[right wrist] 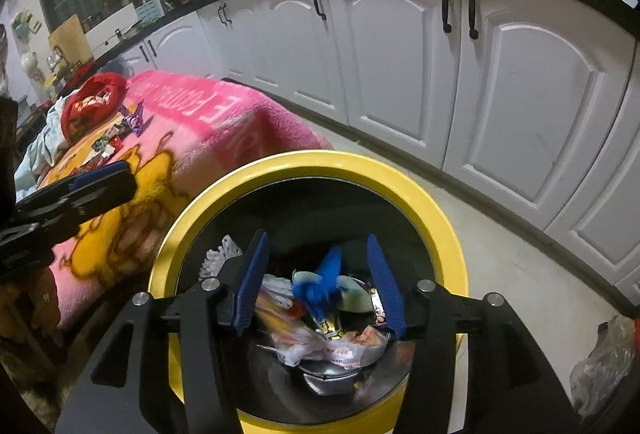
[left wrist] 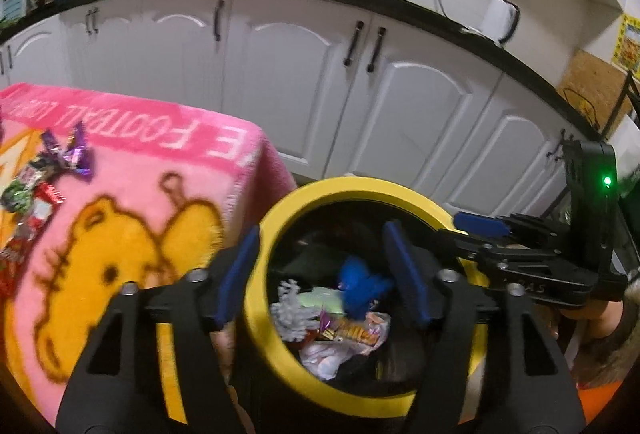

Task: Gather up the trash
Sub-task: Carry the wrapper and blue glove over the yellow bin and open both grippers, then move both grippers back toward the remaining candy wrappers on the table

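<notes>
Both grippers hang over the mouth of the yellow bin, which stands on the floor just beside a table draped in a pink blanket. The left gripper has its blue pads spread apart with nothing pressed between them; its left finger sits outside the bin's rim and its right finger over the opening. The right gripper is likewise parted and empty, both fingers over the opening. Below them a blue wrapper shows blurred above the heap of rubbish inside the bin: white crumpled paper, a thin plastic bag and bright snack packets. More wrappers lie scattered on the blanket, well apart from the bin, near a red bag at the far end. White kitchen cabinets run behind, under a dark counter
</notes>
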Demonstrator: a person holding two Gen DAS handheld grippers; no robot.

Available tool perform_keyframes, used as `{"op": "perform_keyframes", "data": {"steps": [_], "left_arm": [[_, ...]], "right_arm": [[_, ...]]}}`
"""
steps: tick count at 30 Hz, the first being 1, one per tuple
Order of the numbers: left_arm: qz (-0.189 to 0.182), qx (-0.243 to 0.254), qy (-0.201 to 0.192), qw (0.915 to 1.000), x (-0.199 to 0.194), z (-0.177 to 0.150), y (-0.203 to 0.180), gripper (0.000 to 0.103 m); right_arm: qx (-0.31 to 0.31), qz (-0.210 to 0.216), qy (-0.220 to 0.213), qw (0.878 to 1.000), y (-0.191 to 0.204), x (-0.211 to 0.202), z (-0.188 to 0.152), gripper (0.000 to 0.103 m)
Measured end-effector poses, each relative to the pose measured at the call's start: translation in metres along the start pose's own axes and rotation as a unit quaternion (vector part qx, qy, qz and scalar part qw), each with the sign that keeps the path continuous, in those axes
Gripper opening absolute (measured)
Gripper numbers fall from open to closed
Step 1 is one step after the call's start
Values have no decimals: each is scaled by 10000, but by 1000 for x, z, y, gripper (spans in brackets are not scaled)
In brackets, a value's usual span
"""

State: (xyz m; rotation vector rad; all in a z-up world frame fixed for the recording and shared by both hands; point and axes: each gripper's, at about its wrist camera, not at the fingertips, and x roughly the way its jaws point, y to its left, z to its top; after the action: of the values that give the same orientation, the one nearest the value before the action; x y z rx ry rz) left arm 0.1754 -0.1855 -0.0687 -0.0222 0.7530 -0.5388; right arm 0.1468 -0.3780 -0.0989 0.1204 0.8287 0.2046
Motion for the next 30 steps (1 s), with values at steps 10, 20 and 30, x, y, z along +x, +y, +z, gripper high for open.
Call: {"op": "perform_keyframes", "data": {"steps": [10,20,30], "left_arm": [[387,-297,-433,9979,-40,10,36,87],[733,-635,-795,9921,-77,17,77,89],[1096,-933,-1099,9835,-114,19,127,89]], "right_arm": [[-212,134,-194,9995,26,-13,21,50],[-723,527,-270,9956,88,-13,46,51],[-1124,800,-289,9900,138,-3,67,51]]}}
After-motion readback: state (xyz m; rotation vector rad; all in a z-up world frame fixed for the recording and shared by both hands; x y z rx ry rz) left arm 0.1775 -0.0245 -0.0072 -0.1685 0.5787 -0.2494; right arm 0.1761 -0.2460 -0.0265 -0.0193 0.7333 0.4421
